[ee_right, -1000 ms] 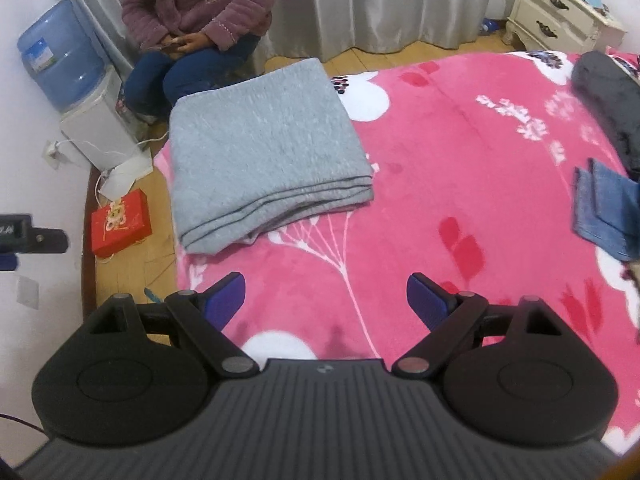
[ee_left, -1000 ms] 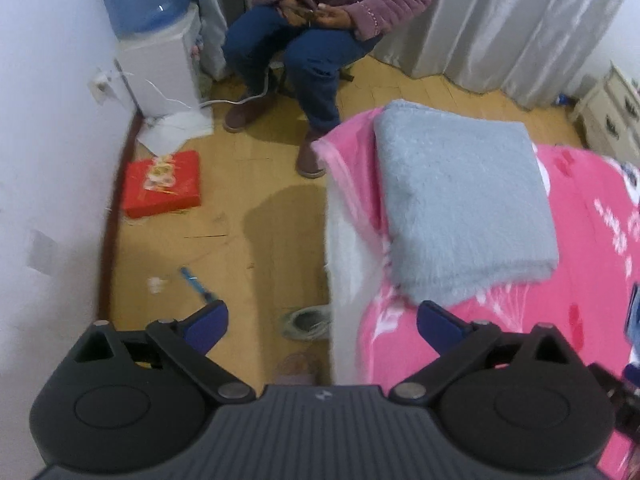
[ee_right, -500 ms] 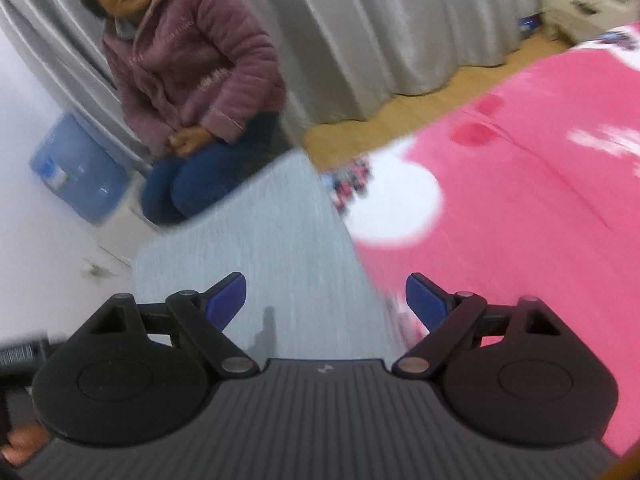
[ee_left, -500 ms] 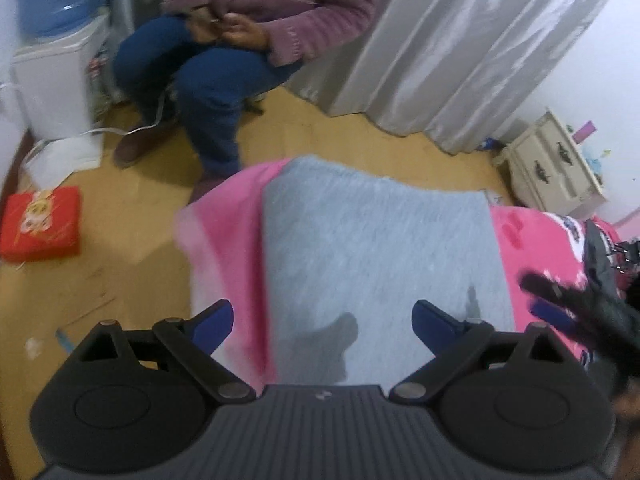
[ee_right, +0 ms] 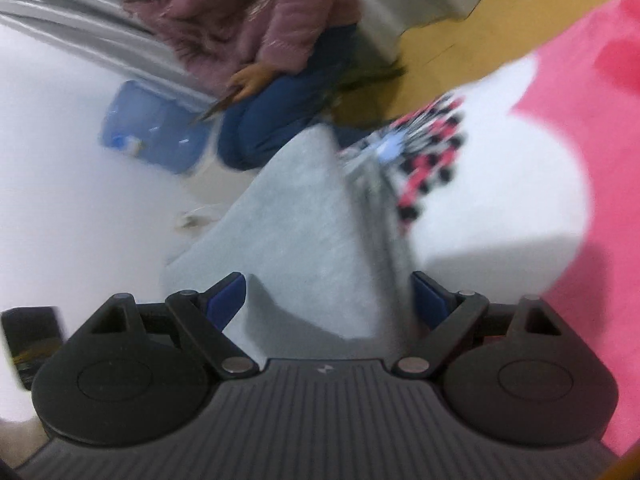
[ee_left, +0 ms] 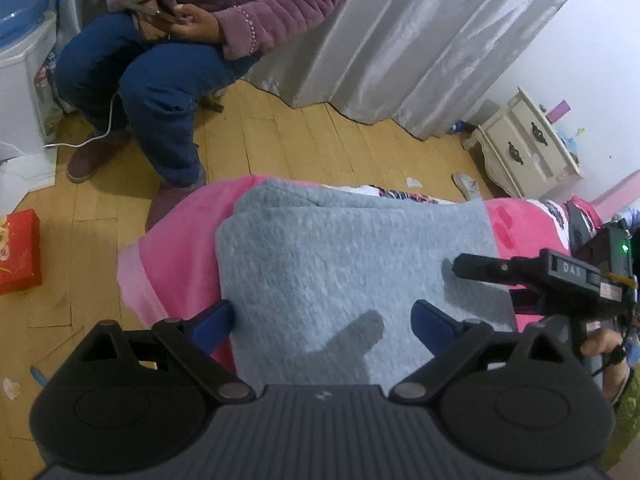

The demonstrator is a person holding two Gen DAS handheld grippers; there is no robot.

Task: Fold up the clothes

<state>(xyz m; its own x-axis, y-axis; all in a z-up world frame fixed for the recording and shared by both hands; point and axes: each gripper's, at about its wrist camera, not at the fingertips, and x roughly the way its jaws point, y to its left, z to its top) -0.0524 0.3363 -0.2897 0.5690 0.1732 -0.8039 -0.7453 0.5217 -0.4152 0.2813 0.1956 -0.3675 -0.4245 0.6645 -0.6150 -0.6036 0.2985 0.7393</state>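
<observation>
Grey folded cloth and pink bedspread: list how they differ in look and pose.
The grey folded cloth is plain; the pink bedspread carries a white, black and red pattern. The cloth lies stacked in layers, while the bedspread is spread flat beneath it and drapes over the bed edge. Both look soft and fuzzy.

Wooden floor point(ee_left: 280, 140), grey curtains point(ee_left: 400, 48)

In the left wrist view, the right gripper point(ee_left: 560, 276) shows the letters "DAS" on a small pale plate on its black body. The red box point(ee_left: 18, 252) carries gold print too small to read. The right wrist view is blurred and shows no text.
</observation>
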